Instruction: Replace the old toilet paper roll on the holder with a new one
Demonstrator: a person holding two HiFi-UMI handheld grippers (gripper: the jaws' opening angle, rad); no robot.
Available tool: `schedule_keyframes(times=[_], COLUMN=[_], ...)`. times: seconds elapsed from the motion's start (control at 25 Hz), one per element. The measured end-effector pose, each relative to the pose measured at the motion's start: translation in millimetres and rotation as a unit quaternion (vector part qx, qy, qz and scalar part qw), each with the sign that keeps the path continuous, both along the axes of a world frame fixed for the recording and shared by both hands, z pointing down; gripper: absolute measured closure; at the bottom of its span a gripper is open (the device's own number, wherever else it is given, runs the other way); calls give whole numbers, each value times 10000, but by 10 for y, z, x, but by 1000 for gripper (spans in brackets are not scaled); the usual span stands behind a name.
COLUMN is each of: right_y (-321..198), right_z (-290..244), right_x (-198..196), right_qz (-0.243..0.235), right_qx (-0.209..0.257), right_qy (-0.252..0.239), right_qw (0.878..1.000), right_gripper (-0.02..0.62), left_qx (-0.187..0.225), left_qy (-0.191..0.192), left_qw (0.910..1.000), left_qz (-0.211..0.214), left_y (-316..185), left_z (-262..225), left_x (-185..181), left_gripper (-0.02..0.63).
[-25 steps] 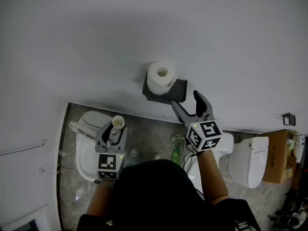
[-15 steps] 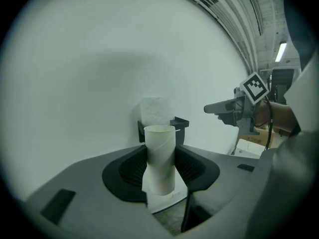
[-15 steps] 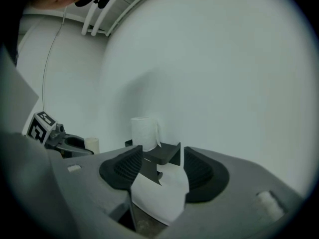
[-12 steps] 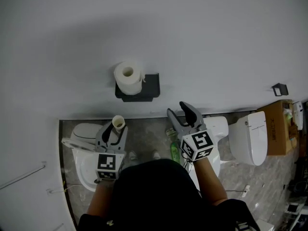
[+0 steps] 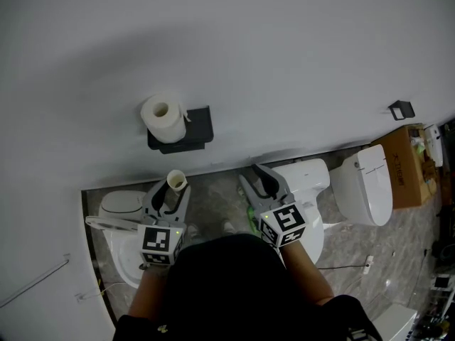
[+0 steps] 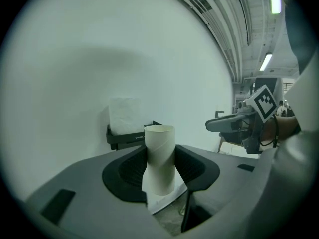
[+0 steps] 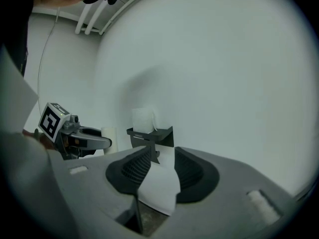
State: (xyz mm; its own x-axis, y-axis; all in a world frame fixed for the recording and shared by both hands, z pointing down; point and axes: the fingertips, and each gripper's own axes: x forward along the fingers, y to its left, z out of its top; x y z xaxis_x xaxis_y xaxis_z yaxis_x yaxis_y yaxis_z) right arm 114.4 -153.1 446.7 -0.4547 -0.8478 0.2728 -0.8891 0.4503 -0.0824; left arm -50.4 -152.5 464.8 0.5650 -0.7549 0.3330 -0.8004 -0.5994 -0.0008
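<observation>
A full white toilet paper roll (image 5: 162, 118) sits on the black wall holder (image 5: 196, 129). Below it, my left gripper (image 5: 169, 191) is shut on an empty cardboard tube (image 5: 175, 182) that stands upright between its jaws (image 6: 160, 158). The roll (image 6: 124, 115) and holder (image 6: 127, 139) show behind the tube on the wall. My right gripper (image 5: 257, 180) hangs lower right of the holder, apart from it. Its jaws are closing with nothing between them; only a white toilet shows through the gap. The roll (image 7: 143, 119) and holder (image 7: 155, 135) lie ahead of it.
A white toilet (image 5: 117, 227) stands under my left gripper, another (image 5: 307, 179) under my right, and a third (image 5: 367, 187) further right. A green bottle (image 5: 252, 223) lies on the grey floor. A cardboard box (image 5: 409, 166) sits far right, below a small wall hook (image 5: 400, 109).
Both grippers have drawn back from the wall holder, the right one also lower. The right gripper's jaws went from wide apart to a narrow gap. The roll stays on the holder.
</observation>
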Motion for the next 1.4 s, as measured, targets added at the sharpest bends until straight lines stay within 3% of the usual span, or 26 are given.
schedule_keyframes(times=[0.84,1.4], right_y=[203,182], right_z=[91,153], right_x=[18,-5], right_qz=[169,211], right_qx=[-103,-215], right_qy=[-175,-212], right_qw=[9996,9993], right_gripper=[485,497], left_qx=[-67,-67], left_qy=[100,134], left_qw=[9994,9997], left_qz=[318,189], left_y=[108,85], left_z=[37,29], left_x=[139,26], left_gripper=[422,422])
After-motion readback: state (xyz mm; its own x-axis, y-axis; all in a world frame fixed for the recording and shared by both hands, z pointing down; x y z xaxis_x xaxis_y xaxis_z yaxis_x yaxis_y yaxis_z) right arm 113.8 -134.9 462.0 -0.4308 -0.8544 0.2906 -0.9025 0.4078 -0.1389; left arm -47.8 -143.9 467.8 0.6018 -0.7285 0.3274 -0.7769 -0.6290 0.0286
